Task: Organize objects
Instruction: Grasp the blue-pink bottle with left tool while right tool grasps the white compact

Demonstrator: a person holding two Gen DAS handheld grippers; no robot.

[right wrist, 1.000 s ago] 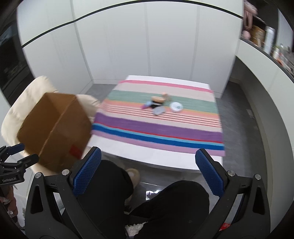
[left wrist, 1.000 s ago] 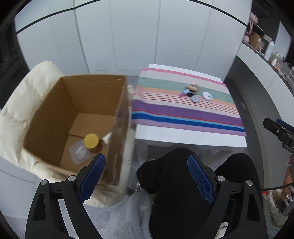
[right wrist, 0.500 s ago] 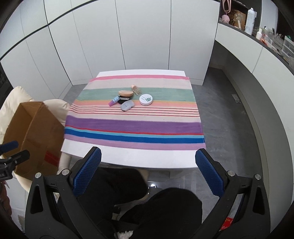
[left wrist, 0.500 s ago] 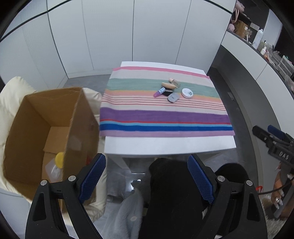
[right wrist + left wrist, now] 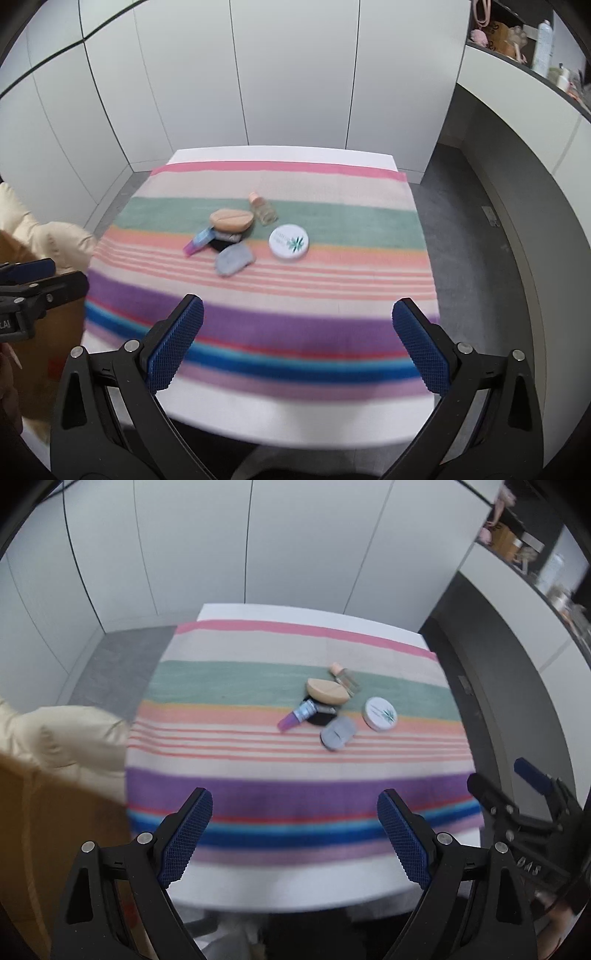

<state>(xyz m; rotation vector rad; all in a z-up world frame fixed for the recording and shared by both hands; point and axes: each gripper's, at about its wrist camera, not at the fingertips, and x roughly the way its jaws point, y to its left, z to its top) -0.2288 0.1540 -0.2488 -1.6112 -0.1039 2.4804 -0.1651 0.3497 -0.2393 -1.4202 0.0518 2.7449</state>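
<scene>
A small cluster of cosmetics lies mid-table on the striped cloth [image 5: 295,768]: a tan sponge [image 5: 328,691] overlapping a black item, a purple tube [image 5: 295,716] on its left, a grey compact [image 5: 338,733] in front, a white round tin [image 5: 380,713] to the right, a small clear bottle [image 5: 345,677] behind. The left gripper [image 5: 294,812] and right gripper [image 5: 297,317] both hover over the cloth's near stripes, jaws spread wide, empty. A cardboard box [image 5: 55,830] and cream cushion [image 5: 70,738] sit left of the table.

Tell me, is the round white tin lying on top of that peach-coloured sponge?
No, the round white tin lies flat on the striped cloth by itself, off to the right of the peach sponge with cloth showing between them.
</scene>
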